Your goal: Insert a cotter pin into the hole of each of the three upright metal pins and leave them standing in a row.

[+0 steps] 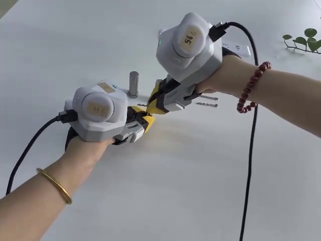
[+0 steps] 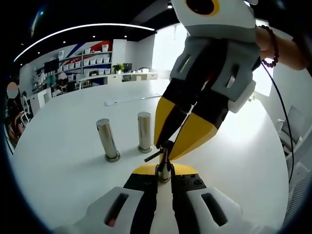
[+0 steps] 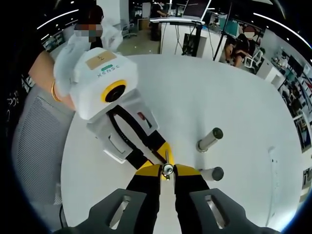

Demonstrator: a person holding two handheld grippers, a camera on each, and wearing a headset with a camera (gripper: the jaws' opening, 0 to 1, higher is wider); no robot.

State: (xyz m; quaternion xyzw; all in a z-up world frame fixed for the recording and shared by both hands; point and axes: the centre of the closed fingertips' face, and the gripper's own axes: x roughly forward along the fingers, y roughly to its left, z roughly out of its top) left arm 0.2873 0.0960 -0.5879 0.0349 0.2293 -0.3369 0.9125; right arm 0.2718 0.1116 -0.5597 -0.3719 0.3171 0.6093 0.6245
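My left gripper (image 2: 165,171) is shut on a short metal pin (image 2: 164,168) and holds it upright just above the table. My right gripper (image 3: 167,171) comes down onto that pin's top from above, shut on a thin cotter pin (image 2: 155,155) right at the pin's head. Two more metal pins (image 2: 108,140) (image 2: 145,131) stand upright side by side just behind. In the head view the left gripper (image 1: 144,120) and right gripper (image 1: 153,103) meet tip to tip, with one upright pin (image 1: 133,84) behind them.
Two spare cotter pins (image 1: 206,98) (image 1: 207,105) lie on the white table (image 1: 175,186) to the right of the grippers. A black cable (image 1: 249,150) trails down the right side. A small plant (image 1: 303,41) sits at the far right edge.
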